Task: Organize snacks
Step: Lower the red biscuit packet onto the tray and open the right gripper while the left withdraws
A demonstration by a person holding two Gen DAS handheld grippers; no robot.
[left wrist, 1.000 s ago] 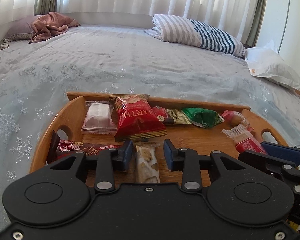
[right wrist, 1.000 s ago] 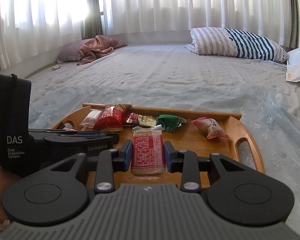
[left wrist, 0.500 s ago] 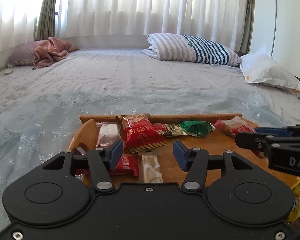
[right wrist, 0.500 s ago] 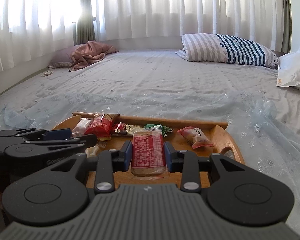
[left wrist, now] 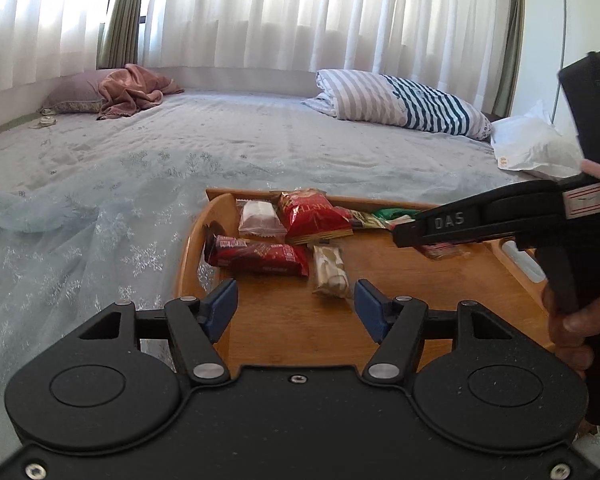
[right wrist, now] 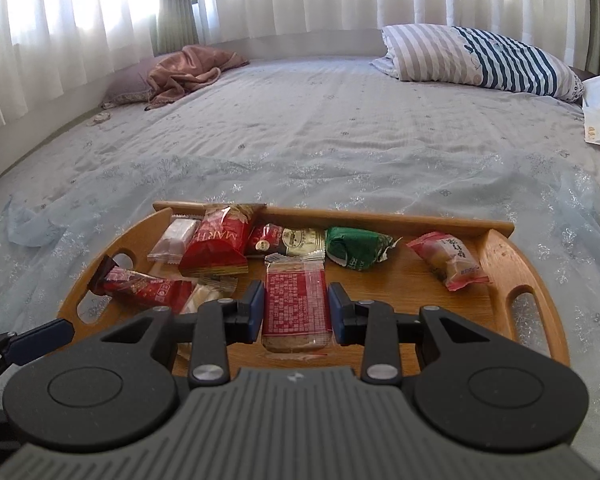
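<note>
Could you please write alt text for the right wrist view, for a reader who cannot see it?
The right gripper is shut on a clear-wrapped red-label snack bar above a wooden tray on a bed. Other snacks lie on the tray, among them a green packet and a red bag.

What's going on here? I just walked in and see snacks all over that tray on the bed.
A person with a gripper in each hand is sorting snacks on a wooden tray. The right gripper is clamped on a red-labelled clear packet over the tray. The left gripper is empty, jaws opening, with the cream packet just beyond its fingertips.
</note>
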